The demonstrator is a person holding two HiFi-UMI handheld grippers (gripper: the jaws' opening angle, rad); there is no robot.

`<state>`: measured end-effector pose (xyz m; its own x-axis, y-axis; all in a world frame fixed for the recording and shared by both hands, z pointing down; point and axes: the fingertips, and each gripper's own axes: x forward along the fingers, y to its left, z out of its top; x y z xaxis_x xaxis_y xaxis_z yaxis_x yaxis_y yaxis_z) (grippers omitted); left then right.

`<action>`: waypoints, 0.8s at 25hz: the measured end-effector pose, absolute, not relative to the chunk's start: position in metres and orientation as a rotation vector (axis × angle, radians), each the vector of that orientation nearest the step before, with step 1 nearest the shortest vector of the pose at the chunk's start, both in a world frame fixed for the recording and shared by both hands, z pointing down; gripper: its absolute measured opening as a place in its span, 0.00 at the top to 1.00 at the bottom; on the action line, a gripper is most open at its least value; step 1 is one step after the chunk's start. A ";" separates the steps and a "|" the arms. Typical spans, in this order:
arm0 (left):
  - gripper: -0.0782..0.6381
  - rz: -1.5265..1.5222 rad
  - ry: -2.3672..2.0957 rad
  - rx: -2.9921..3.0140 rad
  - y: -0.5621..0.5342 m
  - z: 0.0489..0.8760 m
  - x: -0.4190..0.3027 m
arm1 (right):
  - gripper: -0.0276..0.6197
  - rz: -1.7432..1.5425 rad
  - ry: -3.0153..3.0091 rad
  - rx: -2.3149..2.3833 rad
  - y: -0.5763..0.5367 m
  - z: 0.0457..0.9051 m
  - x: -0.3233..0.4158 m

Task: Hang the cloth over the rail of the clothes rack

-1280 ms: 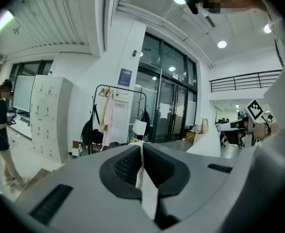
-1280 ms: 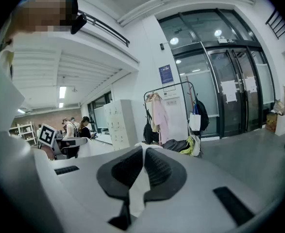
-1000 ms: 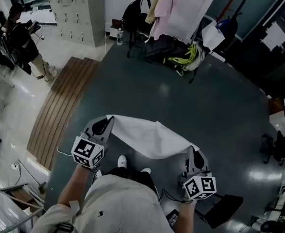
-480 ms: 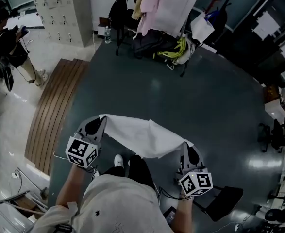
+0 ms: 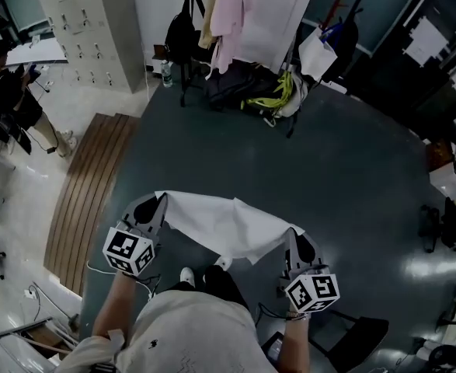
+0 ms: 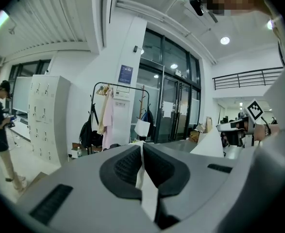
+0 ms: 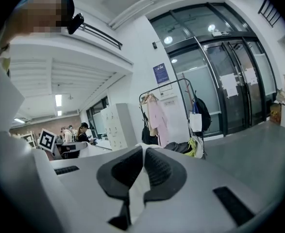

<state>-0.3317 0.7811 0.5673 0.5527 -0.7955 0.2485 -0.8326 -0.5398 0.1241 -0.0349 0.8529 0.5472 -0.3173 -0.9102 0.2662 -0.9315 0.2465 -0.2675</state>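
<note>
Dark floor [image 5: 328, 169] under cloth [image 5: 229, 225], ends in left claw [image 5: 158, 202] and right claw [image 5: 292, 236].

Your cloth [image 5: 228, 224] is plain white. Your left tongs [image 5: 163, 197] and right tongs [image 5: 292, 231] are grey with black ribbed pads [image 6: 127, 164], cubes [image 5: 127, 249] patterned black-and-white. The floor [image 5: 328, 169] is dark grey.

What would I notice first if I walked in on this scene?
A white cloth stretched like a small banner between the left claw and the right claw, each shut on one end, low in the head view. Across the dark floor, at the top, stands a clothes rack hung with a pink garment.
</note>
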 end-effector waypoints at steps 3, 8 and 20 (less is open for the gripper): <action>0.87 0.210 -1.398 2.552 0.751 0.558 -0.313 | 0.92 0.583 -2.464 1.785 0.820 0.543 -0.011; 0.87 0.176 -1.458 2.513 0.720 0.555 -0.290 | 0.92 0.573 -2.502 1.738 0.771 0.538 0.018; 0.87 0.218 -1.421 2.528 0.599 0.568 -0.272 | 0.92 0.631 -2.471 1.810 0.658 0.538 0.042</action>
